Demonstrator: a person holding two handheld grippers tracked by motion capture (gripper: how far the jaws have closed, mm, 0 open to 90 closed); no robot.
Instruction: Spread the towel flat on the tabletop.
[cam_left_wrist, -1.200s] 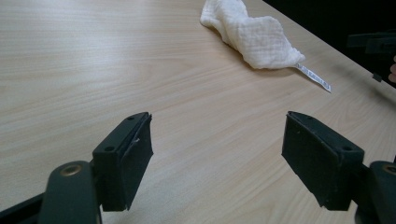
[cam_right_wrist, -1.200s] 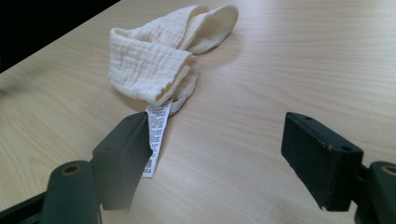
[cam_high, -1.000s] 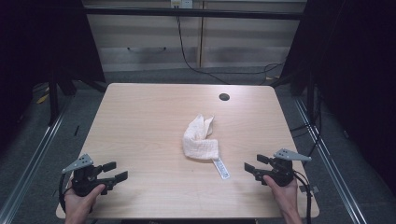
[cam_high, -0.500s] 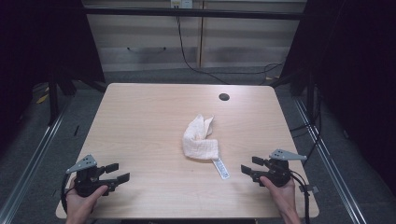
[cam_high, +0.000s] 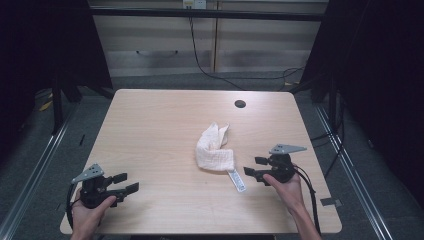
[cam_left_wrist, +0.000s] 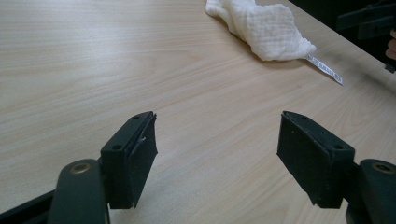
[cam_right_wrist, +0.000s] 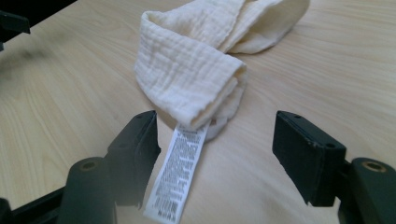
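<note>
A crumpled white cloth (cam_high: 212, 148) lies near the middle of the wooden table (cam_high: 150, 130), with a white care label (cam_high: 237, 181) sticking out at its near right corner. My right gripper (cam_high: 251, 166) is open just right of the cloth, jaws pointing at it. In the right gripper view the cloth (cam_right_wrist: 201, 65) and label (cam_right_wrist: 175, 172) lie just ahead of the open jaws. My left gripper (cam_high: 126, 183) stands open near the front left of the table, well apart from the cloth (cam_left_wrist: 261, 28). Nothing sits between its jaws.
A small dark round hole (cam_high: 240, 104) sits in the table near its far right edge. Dark curtains flank both sides, and cables run over the floor behind the table. The other gripper (cam_left_wrist: 369, 21) appears at the far right of the left gripper view.
My right gripper has moved left and forward toward the cloth's label end. The left gripper has shifted only slightly. The cloth has not moved.
</note>
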